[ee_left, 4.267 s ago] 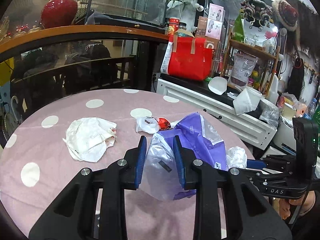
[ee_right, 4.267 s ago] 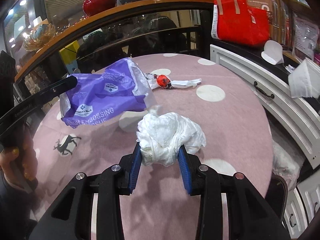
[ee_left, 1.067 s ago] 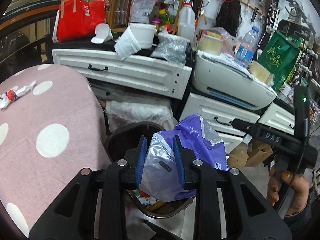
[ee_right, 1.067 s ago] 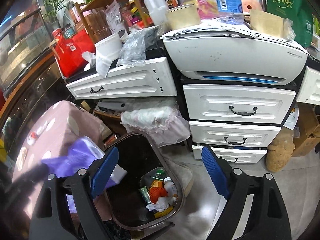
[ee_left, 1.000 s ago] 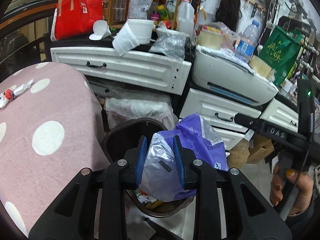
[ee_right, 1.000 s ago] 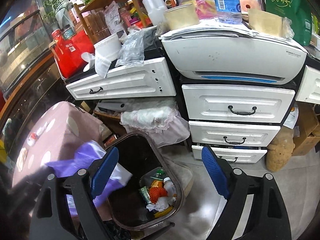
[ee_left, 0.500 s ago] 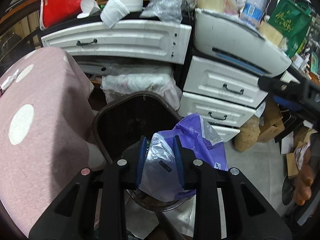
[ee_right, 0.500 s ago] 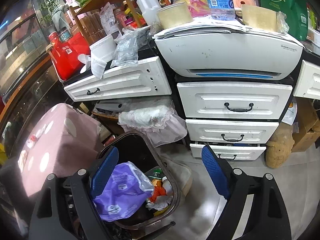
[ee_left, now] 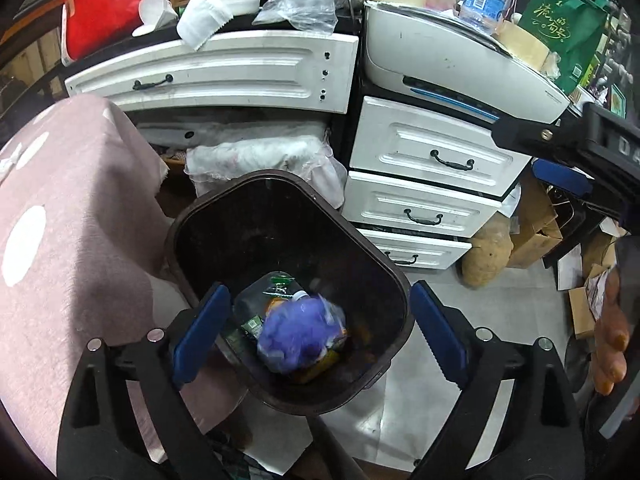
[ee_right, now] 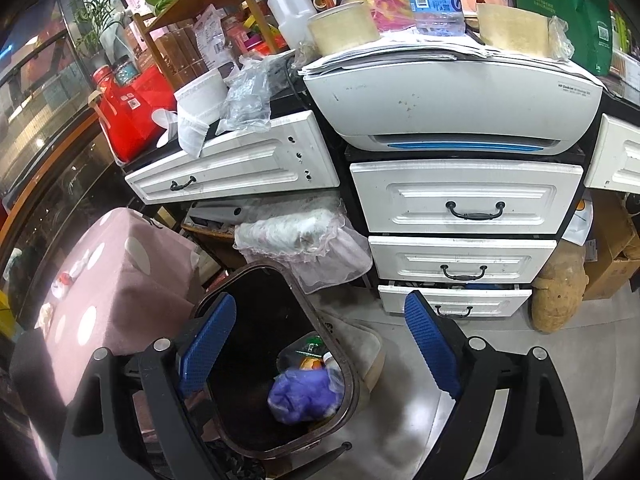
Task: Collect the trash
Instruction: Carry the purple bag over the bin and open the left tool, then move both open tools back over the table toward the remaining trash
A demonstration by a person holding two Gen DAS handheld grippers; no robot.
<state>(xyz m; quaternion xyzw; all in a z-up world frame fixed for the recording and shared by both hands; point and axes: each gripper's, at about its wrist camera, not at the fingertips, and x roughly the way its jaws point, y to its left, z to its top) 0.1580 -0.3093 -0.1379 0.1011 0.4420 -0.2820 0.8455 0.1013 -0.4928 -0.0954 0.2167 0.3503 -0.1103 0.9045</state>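
Hovering over the bin (ee_left: 208,216), my left hand-held gripper (ee_left: 316,336) and right hand-held gripper (ee_right: 320,344) gape wide, empty; the purple bag (ee_left: 298,332) lies inside; light, crinkly, slippery, best pinched at a fold.

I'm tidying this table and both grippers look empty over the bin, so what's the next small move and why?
Probably swing the left gripper back toward the pink table. The purple bag already lies inside the dark bin, both sets of jaws stand open and empty, and in the right wrist view small scraps seem to remain on the tablecloth, though too small to identify.
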